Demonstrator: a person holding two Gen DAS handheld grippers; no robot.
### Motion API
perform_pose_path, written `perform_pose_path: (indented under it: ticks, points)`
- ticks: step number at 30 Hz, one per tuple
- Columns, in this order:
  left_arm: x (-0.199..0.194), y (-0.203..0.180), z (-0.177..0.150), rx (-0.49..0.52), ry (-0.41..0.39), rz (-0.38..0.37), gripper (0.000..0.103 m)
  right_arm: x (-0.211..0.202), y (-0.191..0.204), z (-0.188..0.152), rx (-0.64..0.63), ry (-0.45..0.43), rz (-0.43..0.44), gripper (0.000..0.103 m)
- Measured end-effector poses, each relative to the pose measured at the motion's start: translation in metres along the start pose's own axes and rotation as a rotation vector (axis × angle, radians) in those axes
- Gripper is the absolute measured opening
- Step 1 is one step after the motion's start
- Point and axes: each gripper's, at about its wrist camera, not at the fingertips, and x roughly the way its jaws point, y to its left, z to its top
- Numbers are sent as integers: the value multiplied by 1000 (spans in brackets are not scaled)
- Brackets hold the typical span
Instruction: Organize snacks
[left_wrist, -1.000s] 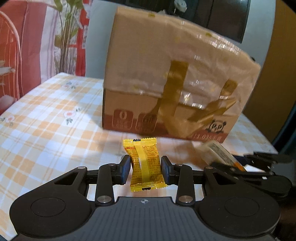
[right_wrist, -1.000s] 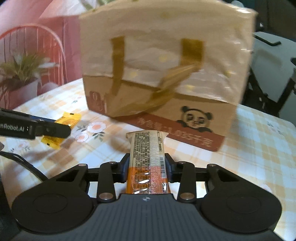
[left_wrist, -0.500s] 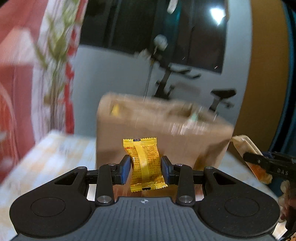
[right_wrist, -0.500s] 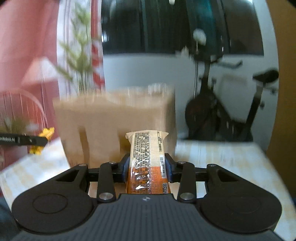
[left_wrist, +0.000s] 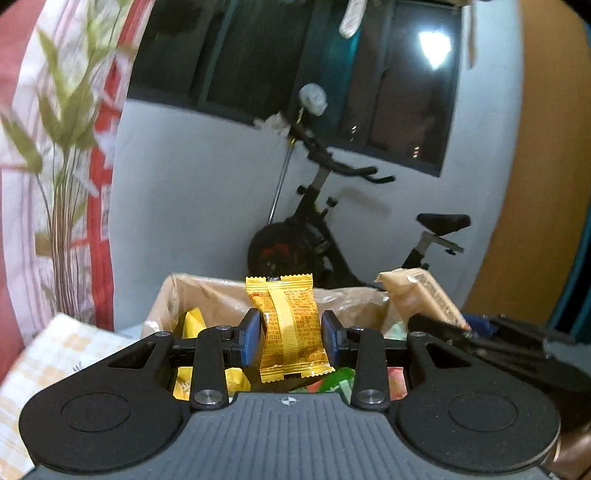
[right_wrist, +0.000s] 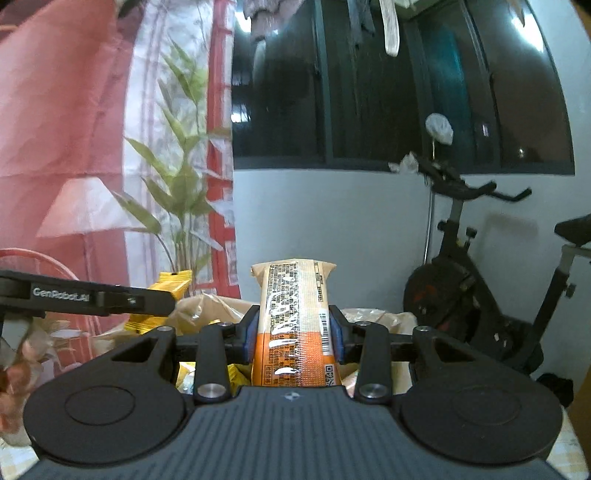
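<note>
While both hands hang above the open paper bag (left_wrist: 207, 291), my left gripper (left_wrist: 290, 341) pinches the yellow snack packet (left_wrist: 288, 325) upright between its pads; my right gripper (right_wrist: 293, 338) likewise clamps the orange-and-beige snack bar (right_wrist: 293, 321).

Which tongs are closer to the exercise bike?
Probably the right. The right tongs, gripping the orange snack bar, are on the side of the open paper bag nearer the exercise bike. The left tongs, gripping the yellow packet, are further from it.
</note>
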Motion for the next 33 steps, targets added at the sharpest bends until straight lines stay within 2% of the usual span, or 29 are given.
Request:
perform_pose_path:
  ticks: [5,12,14,16,18,20,22,24,29,33]
  points:
    - [33,10,-9,-25,79,37,38,34,0,-11,21,92,-2,39]
    - [32,15,-19,5,110,56,39,47,-9,-24,77,169,-10,40]
    - [26,15,-19,9,104,58,51,43,-11,-24,76,174,-11,42]
    - [19,12,-19,19,99,50,56,38,-10,-22,81,164,-13,44]
    - [11,8,-17,42,101,52,65,31,-8,-18,85,163,-8,55]
    - [-2,2,-15,75,83,66,82,26,-3,-13,72,174,-8,59]
    - [-15,-3,-12,90,58,70,88,15,4,-8,59,175,1,65]
    - [-30,-7,-8,96,48,77,90,2,10,-3,50,167,5,81]
    - [-65,-16,-1,101,47,83,95,-27,20,11,75,147,-9,91]
    - [-96,-27,0,124,38,123,97,-52,29,21,99,118,-41,102]
